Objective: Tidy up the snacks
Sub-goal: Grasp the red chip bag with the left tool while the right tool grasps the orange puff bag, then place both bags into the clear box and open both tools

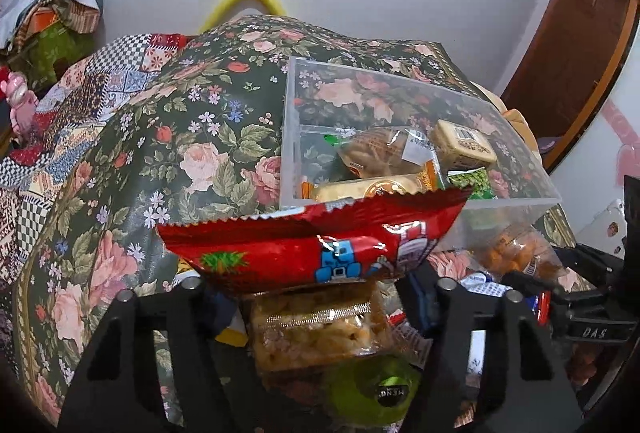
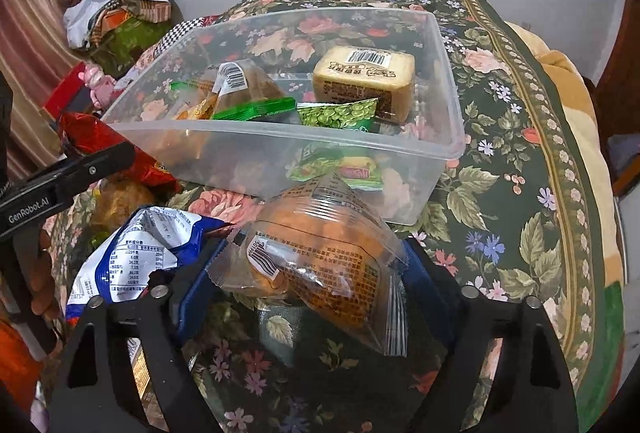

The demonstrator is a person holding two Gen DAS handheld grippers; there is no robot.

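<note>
A: Between the right gripper (image 2: 316, 297) jaws sits a clear pack (image 2: 320, 265) of orange snacks. It looks pinched, though the contact on the far side is hidden, so I judge rather than know.

B: And the left gripper (image 1: 316, 287)?

A: Its jaws seem pressed onto a red bag (image 1: 320, 245), held just short of the bin (image 1: 500, 199). Under it lie a nut pack (image 1: 320, 329) and a green pack (image 1: 376, 389) on the flowered cloth (image 1: 168, 137).

B: How should the drop go?

A: Lift each pack clear of the near rim, carry it over a bare patch of bin floor, then spread the jaws low so nothing bounces out. One arm at a time, since they crowd the same wall.

B: What does each view add?

A: The right view looks down into the bin: a yellow block (image 2: 364, 81), a green pea packet (image 2: 340, 115), wrapped buns (image 2: 240, 89), plus a blue-white bag (image 2: 140, 249) beside the bin. The left view alone shows the nut pack clearly.
</note>
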